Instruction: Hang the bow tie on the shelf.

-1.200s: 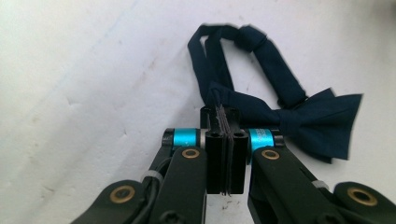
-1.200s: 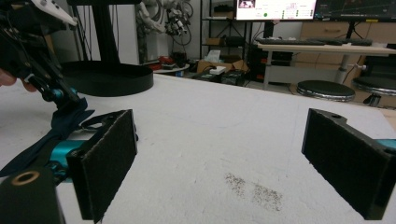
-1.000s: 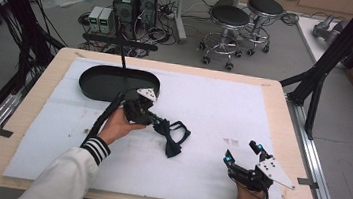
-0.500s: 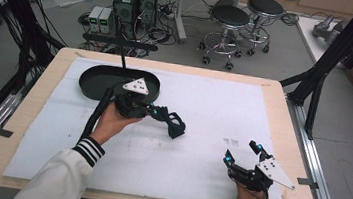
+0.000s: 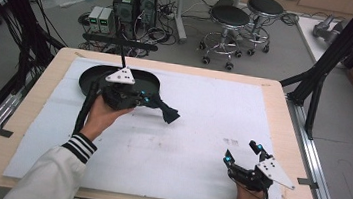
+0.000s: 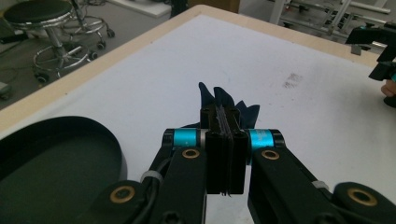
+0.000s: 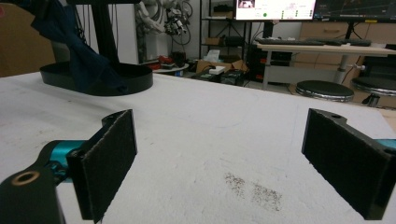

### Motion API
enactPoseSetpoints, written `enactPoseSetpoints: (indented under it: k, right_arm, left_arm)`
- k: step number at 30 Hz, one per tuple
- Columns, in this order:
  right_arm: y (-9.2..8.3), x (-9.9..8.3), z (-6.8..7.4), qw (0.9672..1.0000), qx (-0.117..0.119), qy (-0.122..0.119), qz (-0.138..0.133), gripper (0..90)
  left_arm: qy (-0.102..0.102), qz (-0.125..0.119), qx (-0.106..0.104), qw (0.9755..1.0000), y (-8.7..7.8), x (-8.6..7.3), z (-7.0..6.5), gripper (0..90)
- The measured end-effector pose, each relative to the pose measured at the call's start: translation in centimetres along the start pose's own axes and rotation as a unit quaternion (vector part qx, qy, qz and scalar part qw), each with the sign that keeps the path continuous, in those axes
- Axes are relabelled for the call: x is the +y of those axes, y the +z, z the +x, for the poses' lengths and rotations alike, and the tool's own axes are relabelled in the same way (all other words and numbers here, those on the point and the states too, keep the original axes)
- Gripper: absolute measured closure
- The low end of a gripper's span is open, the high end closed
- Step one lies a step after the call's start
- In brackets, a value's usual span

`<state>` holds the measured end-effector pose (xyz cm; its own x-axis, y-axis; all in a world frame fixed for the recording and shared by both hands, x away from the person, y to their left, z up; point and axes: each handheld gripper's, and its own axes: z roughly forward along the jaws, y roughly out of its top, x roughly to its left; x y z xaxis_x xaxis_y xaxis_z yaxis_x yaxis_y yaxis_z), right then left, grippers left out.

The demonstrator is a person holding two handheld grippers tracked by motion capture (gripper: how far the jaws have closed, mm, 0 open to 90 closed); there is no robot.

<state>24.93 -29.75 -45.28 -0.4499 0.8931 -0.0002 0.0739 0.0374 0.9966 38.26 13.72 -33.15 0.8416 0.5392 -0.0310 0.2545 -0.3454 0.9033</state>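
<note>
Holding a dark blue cloth [image 5: 168, 112] pinched between its closed jaws, the left tool [image 5: 156, 102] hung over the far left of the worktop [image 5: 213, 114], just right of the black oval tray [image 5: 86, 76]. The cloth dangled from the jaws above the white mat [image 5: 199, 147], its free end pointing right; the left gripper view showed its folds [image 6: 224, 100] sticking out past the clamped pads. Judged from this, the pick-up was done and the carry toward the tray was nearly finished, while the drop into the tray and the release were still left. The right tool [image 5: 243, 153] rested near the right front edge, well apart from the cloth, its jaws spread wide on nothing. Compared with the frame half a second earlier, the left hand [image 5: 102, 116] had turned and the cloth had drawn up into a tighter bunch closer to the tray rim; the right tool had not moved.
</note>
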Motion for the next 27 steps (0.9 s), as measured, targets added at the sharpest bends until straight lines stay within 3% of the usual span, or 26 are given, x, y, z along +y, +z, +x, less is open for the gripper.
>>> enactPoseSetpoints:
  k: [6, 13, 27]
  right_arm:
    - [0.0, 0.0, 0.0, 1.0000, 0.000, 0.000, 0.000, 9.4]
    - [0.0, 0.0, 0.0, 1.0000, 0.000, 0.001, 0.001, 9.4]
    - [0.0, 0.0, 0.0, 1.0000, -0.001, -0.001, 0.001, 9.4]
  left_arm:
    - [0.007, -0.025, 0.018, 0.9995, -1.5, 1.2, 0.6, 88.9]
    - [0.014, -0.036, 0.035, 0.9986, -2.9, 2.5, 1.1, 88.9]
    - [0.016, -0.076, 0.062, 0.9951, -5.8, 5.3, 2.1, 88.9]
